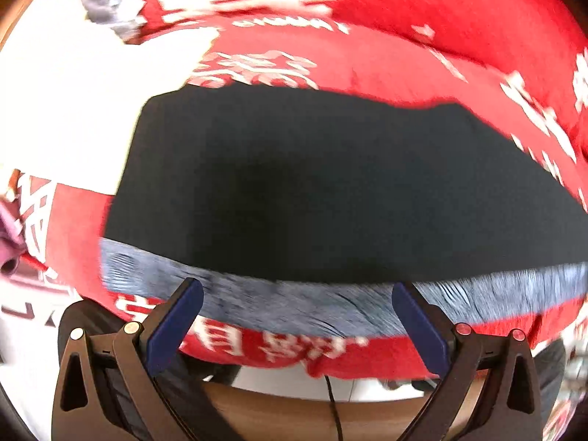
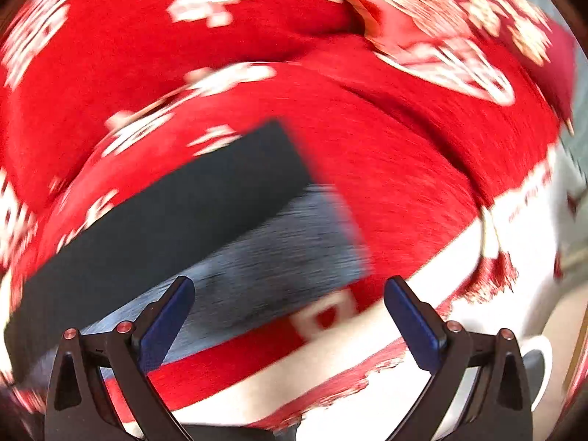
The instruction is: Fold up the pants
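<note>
- The pants (image 1: 312,183) lie as a flat, dark, folded slab on a red blanket (image 1: 422,62), straight ahead of the left gripper (image 1: 297,316) and filling most of the ground in front of it.
- A grey-blue strip (image 1: 257,301), seemingly the fleecy inner side of the pants, runs along their near edge and passes between and just beyond the left gripper's fingertips.
- The left gripper's jaws stand spread wide, blue pads (image 1: 176,327) facing each other, with nothing pinched; I cannot tell whether the tips touch the fabric.
- From the right wrist view the pants (image 2: 176,213) stretch ahead and off to the left of the right gripper (image 2: 290,312), and their square end lies just ahead of the gap between its fingers.
- The grey-blue strip (image 2: 279,253) there reaches down to the left fingertip of the right gripper.
- The right gripper is likewise spread wide and grips nothing.
- The red blanket (image 2: 404,169) carries white patterns and lettering and has a white band (image 2: 422,279) ahead-right of the right gripper.
- Both views are blurred, so finer detail is lost.
- A thin dark cord (image 1: 332,397) hangs below the blanket edge, close in front of the left gripper.
</note>
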Available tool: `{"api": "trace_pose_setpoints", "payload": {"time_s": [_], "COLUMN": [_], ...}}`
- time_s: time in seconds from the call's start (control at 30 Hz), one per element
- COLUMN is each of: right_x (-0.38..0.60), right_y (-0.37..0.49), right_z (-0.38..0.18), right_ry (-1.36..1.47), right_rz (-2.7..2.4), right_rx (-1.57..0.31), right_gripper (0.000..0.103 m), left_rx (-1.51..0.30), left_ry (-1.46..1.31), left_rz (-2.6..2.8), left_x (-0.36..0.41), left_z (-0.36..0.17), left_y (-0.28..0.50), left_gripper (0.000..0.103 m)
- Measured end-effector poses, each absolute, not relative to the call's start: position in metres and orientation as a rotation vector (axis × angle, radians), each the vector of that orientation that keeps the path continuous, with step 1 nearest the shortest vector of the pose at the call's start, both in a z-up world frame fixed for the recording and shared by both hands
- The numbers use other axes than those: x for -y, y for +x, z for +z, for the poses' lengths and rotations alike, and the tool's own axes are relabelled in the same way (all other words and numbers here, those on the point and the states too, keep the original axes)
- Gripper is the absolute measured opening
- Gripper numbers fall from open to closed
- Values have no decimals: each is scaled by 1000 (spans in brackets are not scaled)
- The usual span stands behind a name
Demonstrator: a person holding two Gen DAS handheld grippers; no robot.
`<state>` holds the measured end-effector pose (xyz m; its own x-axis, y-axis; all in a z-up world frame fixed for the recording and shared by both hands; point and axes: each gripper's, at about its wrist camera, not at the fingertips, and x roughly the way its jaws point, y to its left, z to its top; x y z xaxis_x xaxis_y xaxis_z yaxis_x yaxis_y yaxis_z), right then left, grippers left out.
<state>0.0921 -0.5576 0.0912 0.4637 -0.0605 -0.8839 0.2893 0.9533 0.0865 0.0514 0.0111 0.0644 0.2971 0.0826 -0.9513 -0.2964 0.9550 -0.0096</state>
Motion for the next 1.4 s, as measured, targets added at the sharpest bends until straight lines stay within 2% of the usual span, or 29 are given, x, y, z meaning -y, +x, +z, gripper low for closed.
{"api": "trace_pose_setpoints", "payload": {"time_s": [0.3, 0.47, 0.8, 1.0, 1.2, 1.4], "right_x": [336, 273, 279, 275, 256, 193], "right_y": [114, 113, 98, 98, 110, 144], "right_z": [84, 62, 49, 57, 97, 67], "right_ry": [56, -35, -157, -176, -67, -180], "right_rz": [119, 168, 240, 198, 49, 206], "right_rx": [-1119, -1196, -1168, -1221, -1086, -1197], "right_gripper": [103, 103, 103, 103, 103, 103], "left_rx": [-1238, -1298, -1287, -1237, -1249, -1267], "left_ry": [-326, -230, -394, -356, -238, -224], "left_rz": [385, 389, 420, 446, 377, 318], "left_x": [-66, -57, -105, -102, -54, -31], "left_z": [50, 26, 20, 39, 46, 39], "left_y": [48, 52, 39, 39, 95, 164], "left_gripper": [103, 103, 103, 103, 103, 103]}}
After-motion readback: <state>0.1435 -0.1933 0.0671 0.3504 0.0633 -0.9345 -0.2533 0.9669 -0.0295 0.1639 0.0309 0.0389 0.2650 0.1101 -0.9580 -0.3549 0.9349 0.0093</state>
